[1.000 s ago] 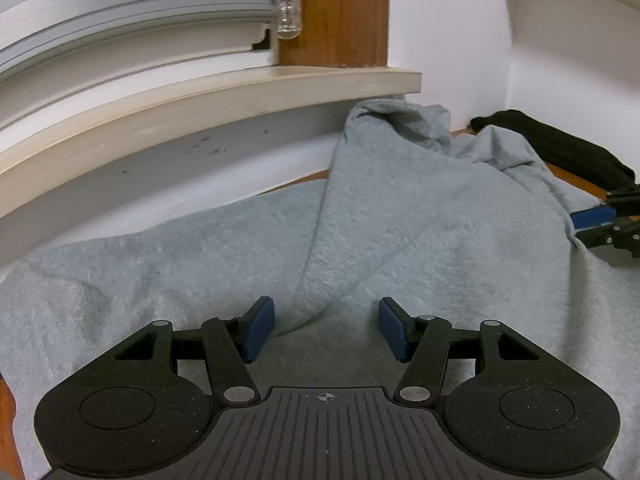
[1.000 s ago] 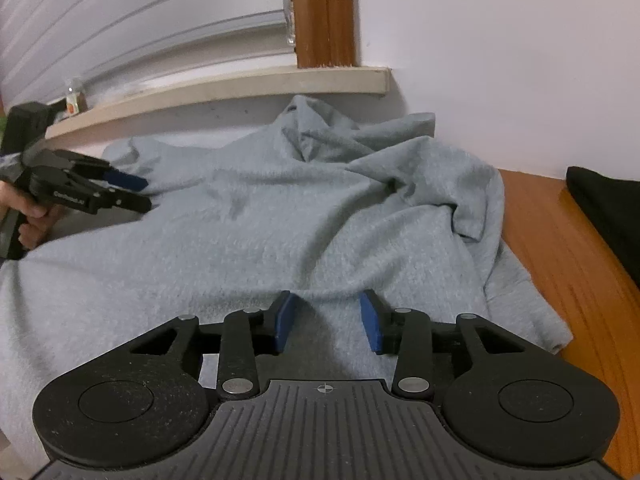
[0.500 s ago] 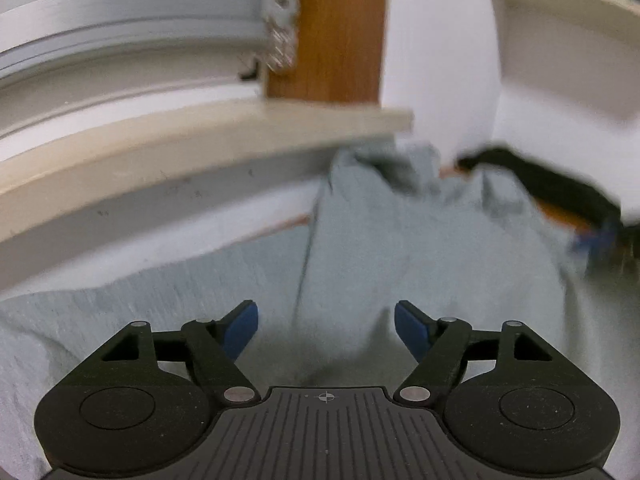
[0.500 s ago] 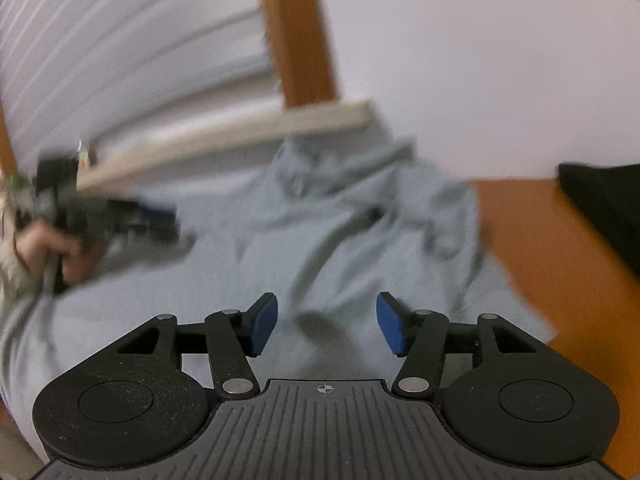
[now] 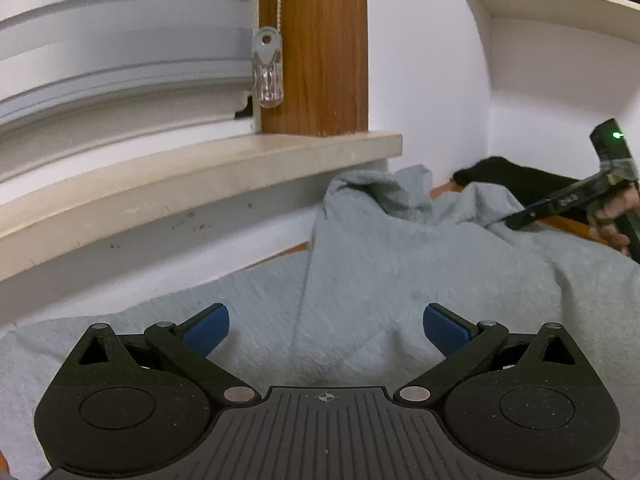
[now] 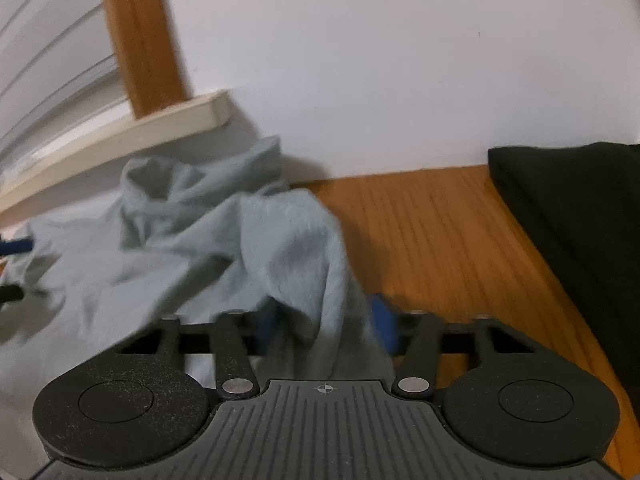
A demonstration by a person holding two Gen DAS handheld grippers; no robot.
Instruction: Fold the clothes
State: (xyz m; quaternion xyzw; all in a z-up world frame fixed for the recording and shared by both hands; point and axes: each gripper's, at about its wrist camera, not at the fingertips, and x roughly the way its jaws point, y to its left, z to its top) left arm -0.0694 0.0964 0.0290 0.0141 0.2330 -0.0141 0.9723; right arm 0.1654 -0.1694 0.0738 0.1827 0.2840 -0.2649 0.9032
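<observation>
pinching a bunched edge of the grey top (image 6: 288, 240) in my right gripper (image 6: 326, 322), clamped tight, so i can lift that side off the desk (image 6: 440, 240) for a fold. my left gripper (image 5: 326, 330) is opening wide above the cloth, gripping nothing. the top sprawls rumpled below the sill (image 5: 200, 176), its long axis seemingly running along the wall.

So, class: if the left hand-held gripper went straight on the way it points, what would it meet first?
Most likely the grey garment lying just ahead of the left hand-held gripper, whose jaws are opening with nothing gripped; depth is uncertain.
</observation>
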